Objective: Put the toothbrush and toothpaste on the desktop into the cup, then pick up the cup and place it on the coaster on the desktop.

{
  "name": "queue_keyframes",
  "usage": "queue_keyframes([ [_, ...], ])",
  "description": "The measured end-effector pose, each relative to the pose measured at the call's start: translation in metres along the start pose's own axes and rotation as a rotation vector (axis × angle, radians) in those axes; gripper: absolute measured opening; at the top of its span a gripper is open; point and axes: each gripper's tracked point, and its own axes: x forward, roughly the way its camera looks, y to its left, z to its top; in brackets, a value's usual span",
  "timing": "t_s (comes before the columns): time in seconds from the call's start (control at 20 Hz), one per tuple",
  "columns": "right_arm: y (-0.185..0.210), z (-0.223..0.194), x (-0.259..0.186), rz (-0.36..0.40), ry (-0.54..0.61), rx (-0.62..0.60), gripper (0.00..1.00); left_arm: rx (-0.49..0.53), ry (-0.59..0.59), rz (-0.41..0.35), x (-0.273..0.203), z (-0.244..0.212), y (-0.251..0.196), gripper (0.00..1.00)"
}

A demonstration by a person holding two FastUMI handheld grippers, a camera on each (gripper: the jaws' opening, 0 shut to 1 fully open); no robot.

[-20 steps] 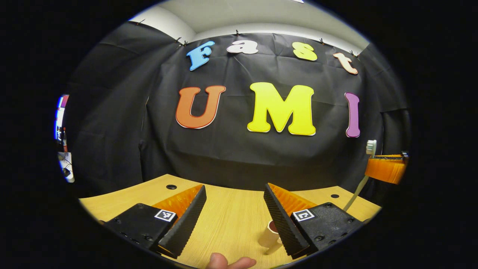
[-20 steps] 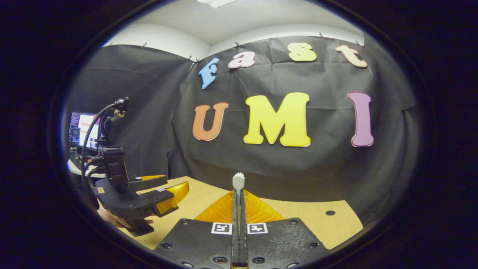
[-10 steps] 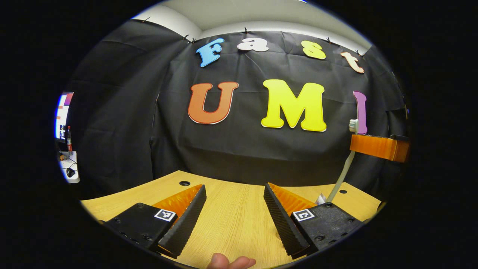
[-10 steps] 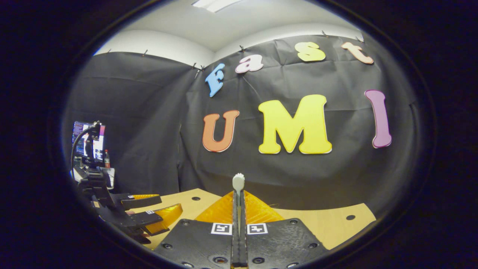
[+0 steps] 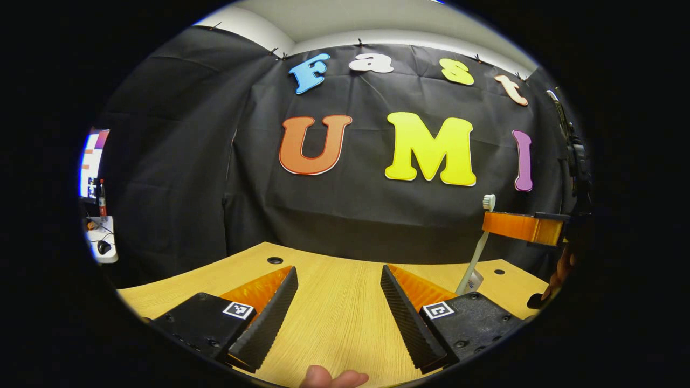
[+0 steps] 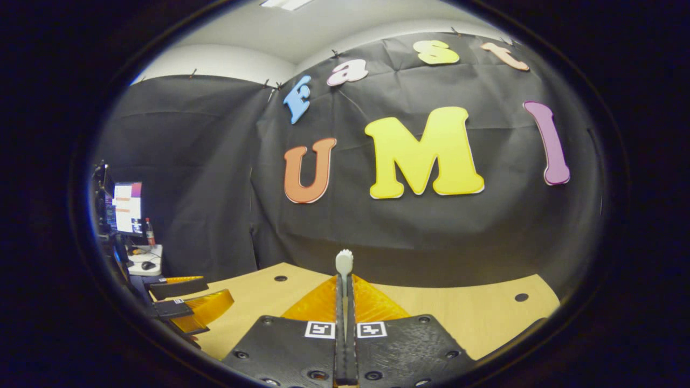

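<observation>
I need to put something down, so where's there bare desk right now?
Bare desktop lies between the open left gripper fingers, back to the cable hole. It's crowded at right in the left gripper view: the right gripper holds the toothbrush upright there.

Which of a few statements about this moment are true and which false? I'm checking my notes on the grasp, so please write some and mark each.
1. The right gripper is shut on the toothbrush. True.
2. The toothbrush's bristle head points down at the desk. False: it stands up above the fingers.
3. The left gripper is open with nothing between its fingers. True.
4. The toothbrush lies flat on the desktop. False: it is held above it.
</observation>
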Motion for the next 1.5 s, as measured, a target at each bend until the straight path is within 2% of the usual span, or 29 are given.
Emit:
queue_keyframes([
  [0.3, -0.001, -0.008, -0.006, 0.019, 0.039, -0.016, 0.00, -0.006, 0.016, -0.031, 0.002, -0.002, -0.015, 0.98],
  [0.4, -0.002, -0.010, -0.011, 0.020, 0.047, -0.025, 0.41, -0.001, 0.013, -0.031, 0.002, 0.000, -0.017, 0.98],
  [0.5, -0.008, 0.003, -0.023, 0.008, 0.006, -0.048, 0.82, 0.008, 0.011, -0.032, 0.000, 0.002, -0.020, 0.98],
  [0.55, -0.008, 0.009, -0.027, 0.011, -0.011, -0.039, 0.89, 0.009, 0.007, -0.034, 0.000, 0.003, -0.023, 0.98],
  [0.65, -0.012, 0.018, -0.034, 0.001, -0.033, -0.048, 0.95, 0.015, 0.006, -0.035, -0.002, 0.005, -0.027, 0.98],
  [0.7, -0.015, 0.023, -0.038, -0.008, -0.048, -0.056, 0.92, 0.020, 0.002, -0.036, -0.004, 0.008, -0.028, 0.98],
  [1.0, -0.025, 0.037, -0.068, -0.029, -0.088, -0.076, 0.92, 0.043, -0.011, -0.057, -0.012, 0.017, -0.043, 0.98],
  [1.35, -0.060, 0.047, -0.146, -0.102, -0.165, -0.086, 0.93, 0.108, -0.053, -0.101, -0.024, 0.040, -0.065, 0.98],
  [1.4, -0.066, 0.044, -0.154, -0.111, -0.166, -0.086, 0.93, 0.120, -0.057, -0.103, -0.025, 0.043, -0.068, 0.88],
  [1.45, -0.072, 0.040, -0.163, -0.119, -0.162, -0.077, 0.93, 0.126, -0.055, -0.105, -0.026, 0.046, -0.070, 0.97],
  [1.5, -0.079, 0.031, -0.177, -0.125, -0.153, -0.052, 0.93, 0.123, -0.037, -0.129, -0.029, 0.046, -0.077, 0.97],
])
